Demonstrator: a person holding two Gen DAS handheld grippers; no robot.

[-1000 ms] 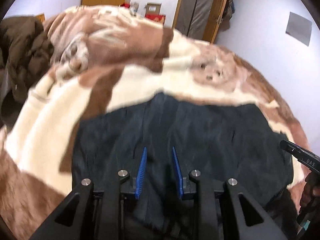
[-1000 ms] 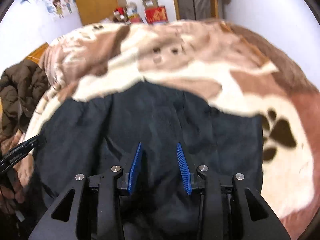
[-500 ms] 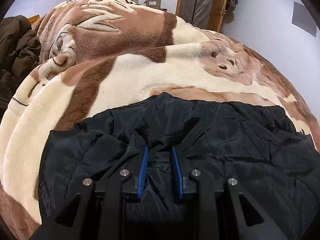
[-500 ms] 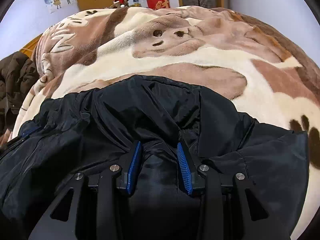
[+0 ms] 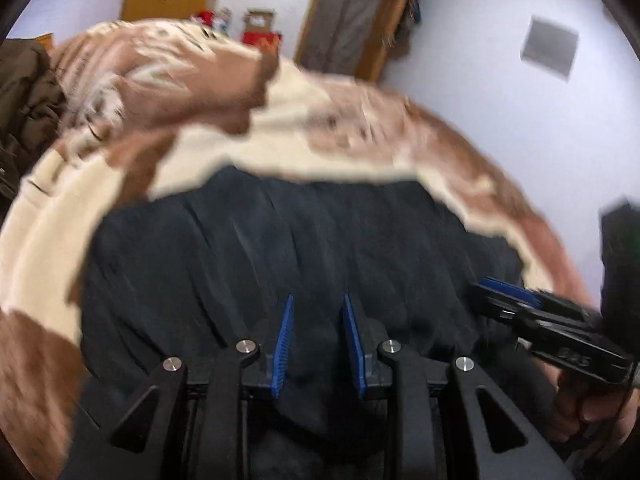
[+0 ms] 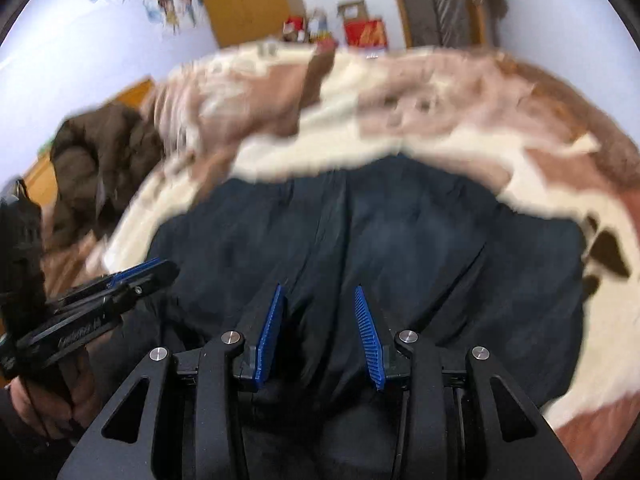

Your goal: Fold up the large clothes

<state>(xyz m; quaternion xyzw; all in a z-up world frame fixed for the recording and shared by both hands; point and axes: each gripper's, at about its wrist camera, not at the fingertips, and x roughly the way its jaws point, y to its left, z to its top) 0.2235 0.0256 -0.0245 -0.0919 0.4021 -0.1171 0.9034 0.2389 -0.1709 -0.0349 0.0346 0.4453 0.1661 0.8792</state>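
Note:
A large black jacket (image 5: 300,240) lies spread on a brown and cream blanket (image 5: 240,132) over the bed; it also shows in the right wrist view (image 6: 400,248). My left gripper (image 5: 318,312) hangs above the jacket's near part with its blue pads apart and nothing between them. My right gripper (image 6: 320,304) is likewise open above the jacket. Each gripper shows in the other's view, the right one at the right edge (image 5: 516,300), the left one at the left edge (image 6: 132,276). Both views are motion-blurred.
A dark brown coat (image 6: 100,160) lies heaped at the bed's left side (image 5: 24,92). Boxes (image 6: 364,32) and wooden doors (image 5: 352,20) stand at the far wall. The blanket carries black paw prints (image 6: 604,252) at the right.
Half a second ago both grippers were low, with bunched jacket fabric at their pads. Now both have pulled back and up, and the jacket lies flatter.

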